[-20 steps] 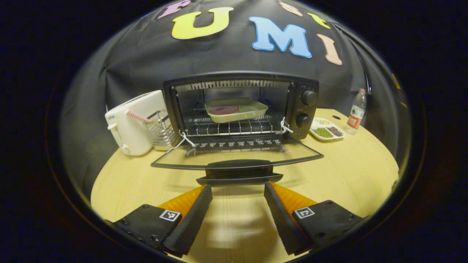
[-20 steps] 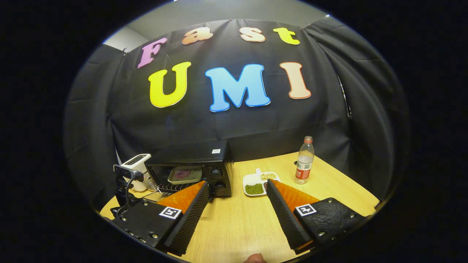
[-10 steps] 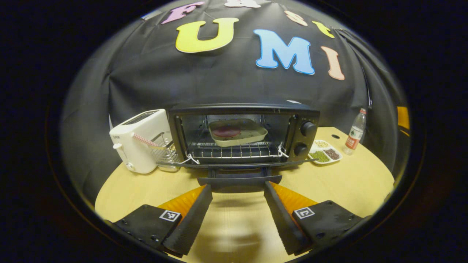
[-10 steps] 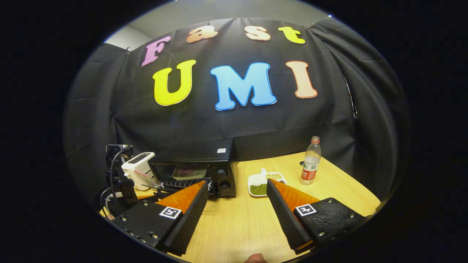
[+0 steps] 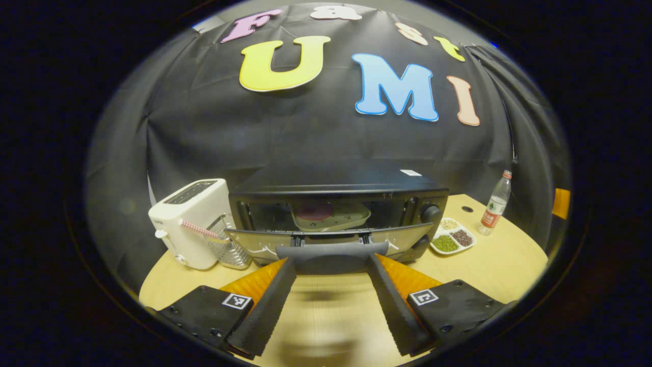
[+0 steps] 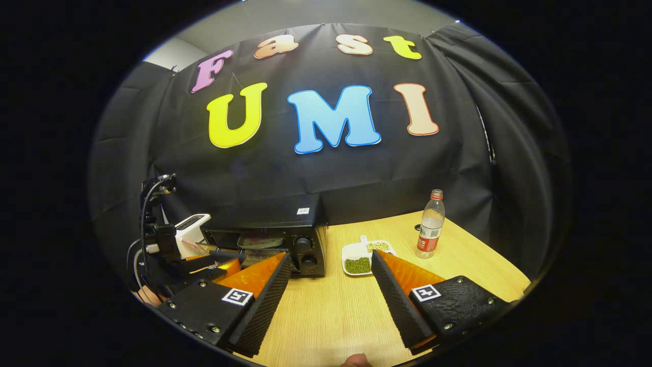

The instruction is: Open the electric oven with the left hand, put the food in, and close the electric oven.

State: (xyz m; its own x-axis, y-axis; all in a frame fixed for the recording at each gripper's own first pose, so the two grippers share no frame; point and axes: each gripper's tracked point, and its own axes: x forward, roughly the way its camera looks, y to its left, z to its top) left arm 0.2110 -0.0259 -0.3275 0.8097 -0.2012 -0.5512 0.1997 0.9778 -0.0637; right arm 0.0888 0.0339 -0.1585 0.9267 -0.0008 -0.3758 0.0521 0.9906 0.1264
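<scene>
Closing step in hand. Food (image 5: pixel 316 210) sits on its tray (image 5: pixel 333 218) inside the oven (image 5: pixel 336 191); door (image 5: pixel 326 239) part-raised. Left claw (image 5: pixel 328 260) wide — fingers flank the handle (image 5: pixel 331 250), contact unclear. Next: push door shut. Right claw (image 6: pixel 331 265) wide, idle over tabletop (image 6: pixel 356 306).

Both handheld grippers look like the same build. The left gripper (image 5: pixel 330 265) has two long wedge-shaped fingers with ribbed, foam-looking inner faces, each bolted to a chunky flat black plate. Every plate carries a small square black-and-white marker tag and a few round screw heads along its edges. The right gripper (image 6: pixel 331 260) matches, though its right plate has a rougher, pebbled texture with shiny screws at the corners. In the right gripper view, the left gripper's body shows at far left: a black block with a camera on top and looping black and white cables.
</scene>
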